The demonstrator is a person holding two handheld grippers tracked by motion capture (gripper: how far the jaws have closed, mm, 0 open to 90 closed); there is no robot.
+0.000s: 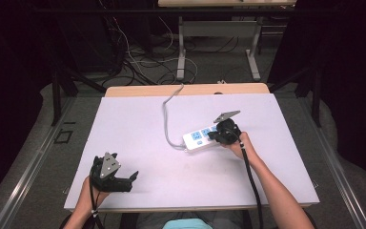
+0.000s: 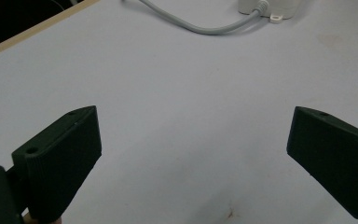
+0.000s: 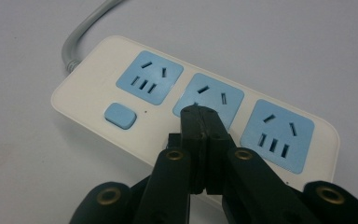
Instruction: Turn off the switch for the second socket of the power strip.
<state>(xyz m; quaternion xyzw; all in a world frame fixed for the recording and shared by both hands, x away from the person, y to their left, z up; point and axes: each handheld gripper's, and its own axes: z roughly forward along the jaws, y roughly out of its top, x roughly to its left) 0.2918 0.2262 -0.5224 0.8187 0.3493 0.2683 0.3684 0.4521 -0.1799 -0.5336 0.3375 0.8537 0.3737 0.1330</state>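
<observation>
The right gripper (image 3: 199, 114) has its black jaws pressed together, tips over the middle blue socket (image 3: 209, 97) of a white power strip (image 3: 93, 88). A blue switch (image 3: 120, 115) sits near the grey cable (image 3: 81, 32) end.

— What is the thing on the surface (image 1: 124, 124)?

— A white power strip (image 1: 201, 139). It lies flat, right of the middle, its long side going slantwise from near-left to far-right.

— How does it look?

— It has three blue sockets (image 3: 149, 77) in a row and one small blue switch (image 3: 120, 115) at the left end. A grey cable (image 1: 166, 114) leaves this end, bends, and runs to the far edge.
</observation>
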